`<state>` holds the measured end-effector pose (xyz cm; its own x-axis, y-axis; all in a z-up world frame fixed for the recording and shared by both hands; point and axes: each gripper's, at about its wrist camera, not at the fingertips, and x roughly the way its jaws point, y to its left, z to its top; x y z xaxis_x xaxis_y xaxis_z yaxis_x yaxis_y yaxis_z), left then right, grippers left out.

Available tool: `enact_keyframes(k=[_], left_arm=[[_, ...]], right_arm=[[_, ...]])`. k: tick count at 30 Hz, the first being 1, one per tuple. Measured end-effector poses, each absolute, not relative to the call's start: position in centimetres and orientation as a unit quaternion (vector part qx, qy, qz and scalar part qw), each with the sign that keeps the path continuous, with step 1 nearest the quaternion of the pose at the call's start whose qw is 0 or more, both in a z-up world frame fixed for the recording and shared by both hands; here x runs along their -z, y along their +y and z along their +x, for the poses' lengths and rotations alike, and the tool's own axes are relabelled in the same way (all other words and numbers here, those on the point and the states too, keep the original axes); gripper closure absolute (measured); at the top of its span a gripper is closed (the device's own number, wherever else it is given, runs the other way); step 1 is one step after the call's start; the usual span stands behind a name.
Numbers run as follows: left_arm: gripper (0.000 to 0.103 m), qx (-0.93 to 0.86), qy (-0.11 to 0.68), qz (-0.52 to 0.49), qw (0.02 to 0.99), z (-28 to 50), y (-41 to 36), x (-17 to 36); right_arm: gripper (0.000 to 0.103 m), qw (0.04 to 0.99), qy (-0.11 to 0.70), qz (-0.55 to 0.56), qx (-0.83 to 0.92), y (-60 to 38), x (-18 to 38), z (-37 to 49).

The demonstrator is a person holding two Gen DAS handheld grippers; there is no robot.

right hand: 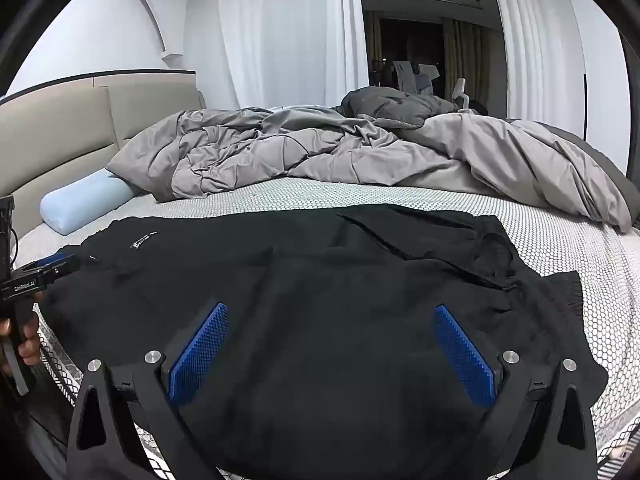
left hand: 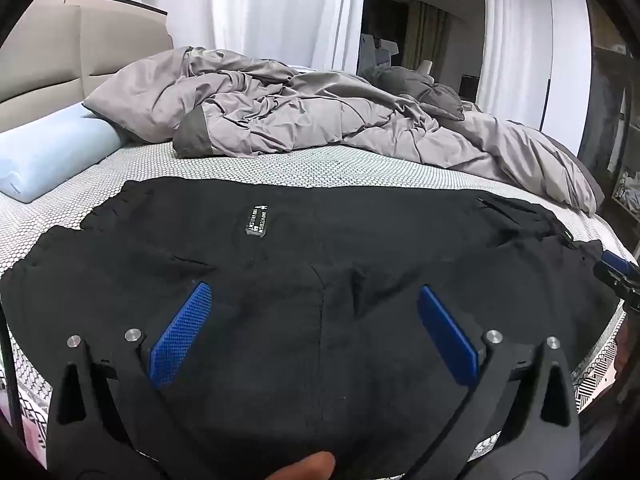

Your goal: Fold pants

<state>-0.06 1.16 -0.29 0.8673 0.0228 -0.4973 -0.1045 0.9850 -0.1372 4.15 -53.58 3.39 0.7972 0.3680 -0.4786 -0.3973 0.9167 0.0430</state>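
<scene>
Black pants (left hand: pixel 320 248) lie spread across the near side of the bed, with a small white-lettered label (left hand: pixel 256 219) facing up. They also show in the right wrist view (right hand: pixel 320 280), with the waistband and pocket at the right (right hand: pixel 488 248). My left gripper (left hand: pixel 314 308) is open above the pants near the bed's front edge, holding nothing. My right gripper (right hand: pixel 332 326) is open above the pants, holding nothing. The right gripper shows at the right edge of the left wrist view (left hand: pixel 616 272); the left gripper shows at the left edge of the right wrist view (right hand: pixel 40 272).
The mattress (left hand: pixel 280 168) has a white honeycomb cover. A crumpled grey duvet (left hand: pixel 320 112) lies behind the pants. A light blue pillow (left hand: pixel 52 156) lies at the left by the beige headboard (left hand: pixel 60 60). White curtains (right hand: pixel 288 32) hang behind.
</scene>
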Motion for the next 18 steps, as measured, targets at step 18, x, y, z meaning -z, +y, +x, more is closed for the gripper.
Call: enact_keyframes(k=[18], left_arm=[[0.001,-0.034,0.255,-0.076,0.963,-0.13,1.69,0.11]], right_arm=[[0.0,0.948,0.246,-0.034,-0.199,-53.29,-3.22,4.15]])
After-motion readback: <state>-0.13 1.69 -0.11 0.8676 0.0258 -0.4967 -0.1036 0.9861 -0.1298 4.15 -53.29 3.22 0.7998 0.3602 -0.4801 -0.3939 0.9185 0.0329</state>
